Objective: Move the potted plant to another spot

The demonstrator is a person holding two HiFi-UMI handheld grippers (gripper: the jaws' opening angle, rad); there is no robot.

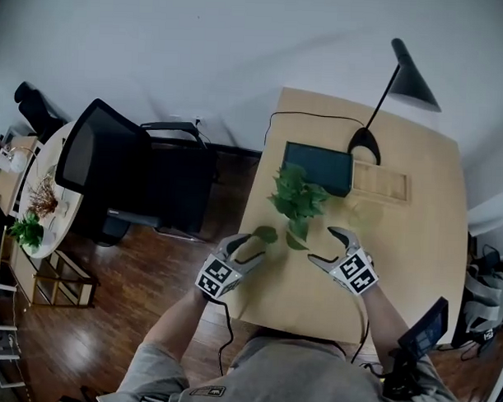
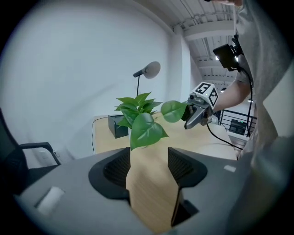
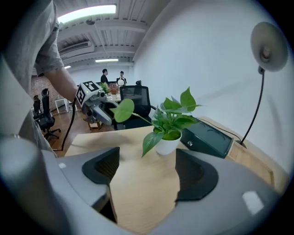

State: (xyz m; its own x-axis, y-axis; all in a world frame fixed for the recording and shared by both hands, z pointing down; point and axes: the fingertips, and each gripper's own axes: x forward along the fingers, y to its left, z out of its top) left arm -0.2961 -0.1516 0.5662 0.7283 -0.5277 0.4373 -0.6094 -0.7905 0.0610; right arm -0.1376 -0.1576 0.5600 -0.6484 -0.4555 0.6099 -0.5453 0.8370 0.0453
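Dark box [image 1: 318, 167], lamp [image 1: 365, 145] behind plant [image 1: 298, 196]

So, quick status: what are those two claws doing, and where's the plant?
Left gripper and right gripper open, empty, flanking the potted plant. It stands upright on the desk, not gripped. Dark box close behind it.

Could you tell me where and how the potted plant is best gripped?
Probably by the white pot, low on its wall, coming in level from the near side: it stands upright, and leaves droop over its rim, so a top approach would crush them.
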